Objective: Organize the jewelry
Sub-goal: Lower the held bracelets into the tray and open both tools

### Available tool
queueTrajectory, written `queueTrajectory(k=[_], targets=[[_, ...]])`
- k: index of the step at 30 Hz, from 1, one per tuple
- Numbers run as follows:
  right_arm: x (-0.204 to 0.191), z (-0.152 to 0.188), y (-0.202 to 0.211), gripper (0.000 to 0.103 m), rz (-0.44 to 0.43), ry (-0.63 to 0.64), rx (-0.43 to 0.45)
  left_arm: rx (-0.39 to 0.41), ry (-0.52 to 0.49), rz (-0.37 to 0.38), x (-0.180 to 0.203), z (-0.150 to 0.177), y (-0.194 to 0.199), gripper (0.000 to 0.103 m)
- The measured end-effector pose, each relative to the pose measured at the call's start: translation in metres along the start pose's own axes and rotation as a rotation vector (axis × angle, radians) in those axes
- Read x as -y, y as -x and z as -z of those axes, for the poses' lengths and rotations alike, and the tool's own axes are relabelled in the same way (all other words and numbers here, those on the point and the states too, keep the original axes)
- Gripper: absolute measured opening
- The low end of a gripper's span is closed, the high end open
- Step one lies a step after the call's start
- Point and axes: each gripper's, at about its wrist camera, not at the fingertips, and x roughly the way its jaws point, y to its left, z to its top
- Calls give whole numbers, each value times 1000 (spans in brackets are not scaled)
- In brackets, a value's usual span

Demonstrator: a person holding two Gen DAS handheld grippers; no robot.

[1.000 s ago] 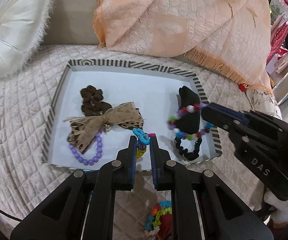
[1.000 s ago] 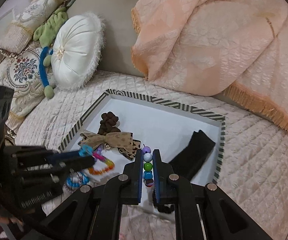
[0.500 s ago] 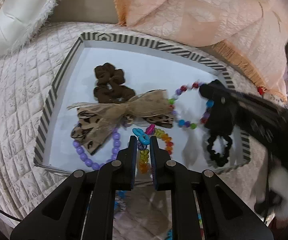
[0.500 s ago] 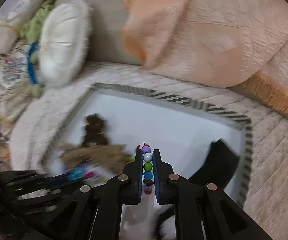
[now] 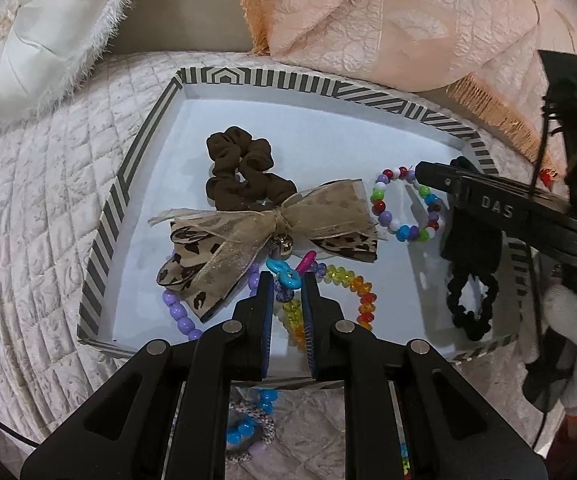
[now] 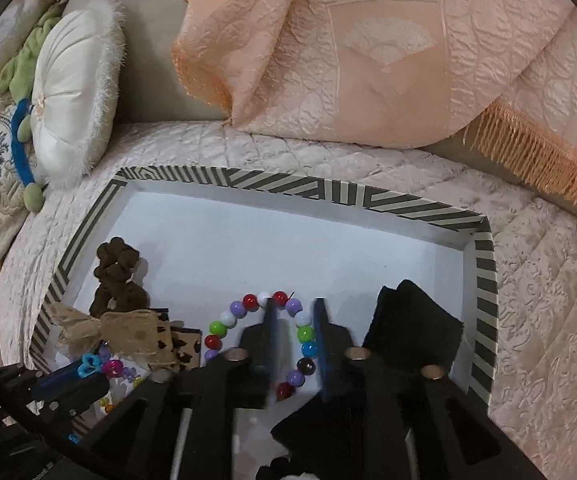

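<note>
A striped-rim tray [image 5: 100,240] [image 6: 484,280] with a white floor lies on a quilted sofa seat. My left gripper [image 5: 286,280] is shut on a turquoise and pink charm of a rainbow bead bracelet [image 5: 352,280] and holds it over the tray's near edge. My right gripper [image 6: 292,312] has its jaws apart around a multicoloured bead bracelet [image 6: 224,320] [image 5: 392,216] that lies on the tray floor. A brown scrunchie [image 5: 240,168], a leopard bow [image 5: 264,236], a purple bead bracelet [image 5: 180,316] and a black scrunchie [image 5: 468,308] also lie in the tray.
A black cloth piece [image 6: 412,332] lies at the tray's right side. A peach fringed blanket [image 6: 368,52] and a round white cushion [image 6: 72,92] sit behind the tray. More bead strands [image 5: 248,424] lie on the quilt in front of the tray.
My right gripper has opened and the multicoloured bracelet now lies on the tray floor. My left gripper has moved further over the tray with its bracelet.
</note>
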Motion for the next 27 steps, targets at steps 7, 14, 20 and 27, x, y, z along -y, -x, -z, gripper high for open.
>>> queueTrajectory(k=[7,14,20,27], targets=[[-10,19,33,35,-49,-15,48,8,-22,-30,2,2,4,37],[-19,48,83,36,-50,-12,128,79,-38,-79,2,17,38,38],[-29,82,110,36,-67,-15,115,123,-38,-117,-3,40,66,38],[-40,118,137,36,-69,-30,119,156,-34,-141,-3,67,92,38]])
